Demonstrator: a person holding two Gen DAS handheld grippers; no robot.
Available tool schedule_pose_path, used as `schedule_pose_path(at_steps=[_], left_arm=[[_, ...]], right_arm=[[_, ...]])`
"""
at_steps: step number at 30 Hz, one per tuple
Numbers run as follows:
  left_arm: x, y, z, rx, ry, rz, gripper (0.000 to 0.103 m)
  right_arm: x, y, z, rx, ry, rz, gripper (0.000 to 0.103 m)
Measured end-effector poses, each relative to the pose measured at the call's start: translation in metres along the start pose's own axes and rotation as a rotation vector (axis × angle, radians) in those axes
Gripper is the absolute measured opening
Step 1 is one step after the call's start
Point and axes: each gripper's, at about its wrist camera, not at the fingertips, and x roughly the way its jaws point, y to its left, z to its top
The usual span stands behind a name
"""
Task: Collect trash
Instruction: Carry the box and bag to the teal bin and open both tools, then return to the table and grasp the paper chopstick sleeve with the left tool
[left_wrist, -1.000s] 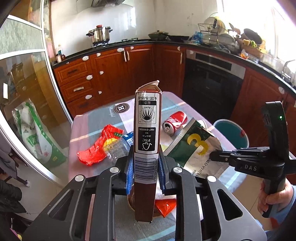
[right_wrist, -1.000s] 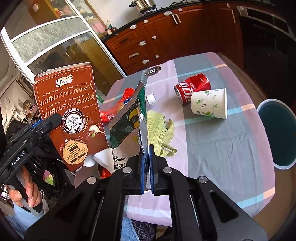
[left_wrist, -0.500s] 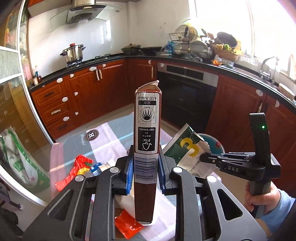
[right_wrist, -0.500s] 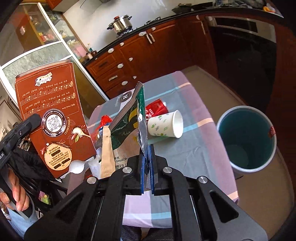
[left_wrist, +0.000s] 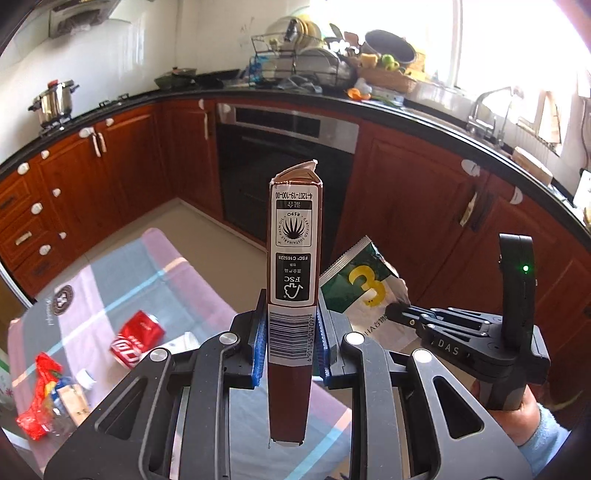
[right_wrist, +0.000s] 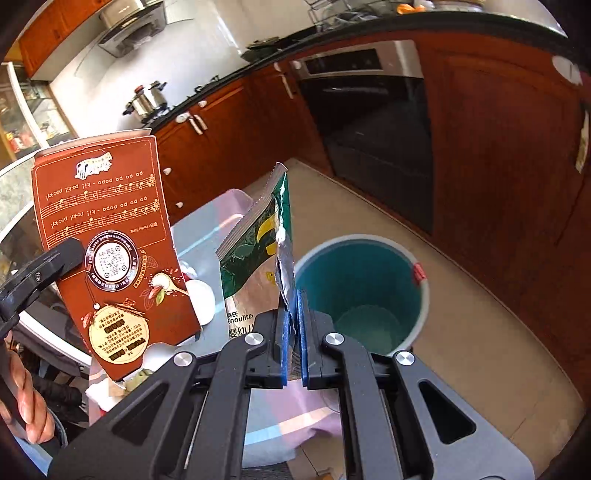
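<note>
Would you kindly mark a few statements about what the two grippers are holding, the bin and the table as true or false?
1. The left gripper is clamped on a brown carton. True.
2. The right gripper is empty. False: it is shut on a green foil bag.
3. The teal bin stands on the floor beside the table. True.
4. The red soda can is already in the bin. False: it lies on the table.
5. The carton is held flat on its side. False: it stands upright between the pads.

FSC, RSPO, 4-1207-19-100-00 on brown box (left_wrist: 293, 258), "3", Enoulite on green bag (left_wrist: 364, 291), DAS on right tool (left_wrist: 397, 314)
</note>
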Motion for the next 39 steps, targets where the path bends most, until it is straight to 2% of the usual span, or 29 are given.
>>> schedule_pose_path(at_steps=[7,15,18,19,20,21,22,23,25,26,27,31,39], left_arm=[[0.110,-0.022,0.004,-0.022,0.099,-0.056,0.023],[0.187,-0.020,-0.007,-0.056,0.192,-0.086,0.023],[0.203,-0.014,-0.012,-0.077,0.245,-0.097,0.025],[0.206,-0.012,-0.014,-0.075,0.256,-0.091,0.035],[0.205,-0.012,-0.015,-0.070,0.260,-0.077,0.055],[0.204,-0.011,-0.016,-0.061,0.250,-0.053,0.061],[0.202,-0.011,-0.016,-0.055,0.241,-0.037,0.066],[0.200,-0.011,-0.017,-0.054,0.241,-0.032,0.067],[0.199,-0.008,-0.018,-0.064,0.255,-0.030,0.072],[0.197,-0.006,-0.019,-0.068,0.260,-0.023,0.077],[0.194,-0.005,-0.020,-0.073,0.261,-0.015,0.079],[0.183,-0.002,-0.022,-0.101,0.260,-0.001,0.094],[0.162,0.003,-0.030,-0.102,0.242,0.006,0.097]], right_arm=[[0.046,-0.051,0.007,0.028,0.069,-0.134,0.005],[0.101,-0.071,0.006,0.032,0.161,-0.189,0.005],[0.112,-0.077,0.003,0.029,0.183,-0.190,0.010],[0.112,-0.081,0.001,0.029,0.186,-0.188,0.013],[0.114,-0.082,0.002,0.031,0.185,-0.184,0.029],[0.114,-0.082,0.002,0.038,0.183,-0.182,0.058],[0.113,-0.083,0.002,0.045,0.173,-0.181,0.072],[0.111,-0.083,0.003,0.049,0.157,-0.183,0.079],[0.113,-0.084,0.002,0.065,0.159,-0.179,0.081],[0.113,-0.084,0.003,0.085,0.165,-0.174,0.088],[0.112,-0.084,0.005,0.102,0.170,-0.175,0.090],[0.106,-0.081,0.004,0.120,0.191,-0.184,0.090],[0.090,-0.066,0.004,0.097,0.177,-0.188,0.090]])
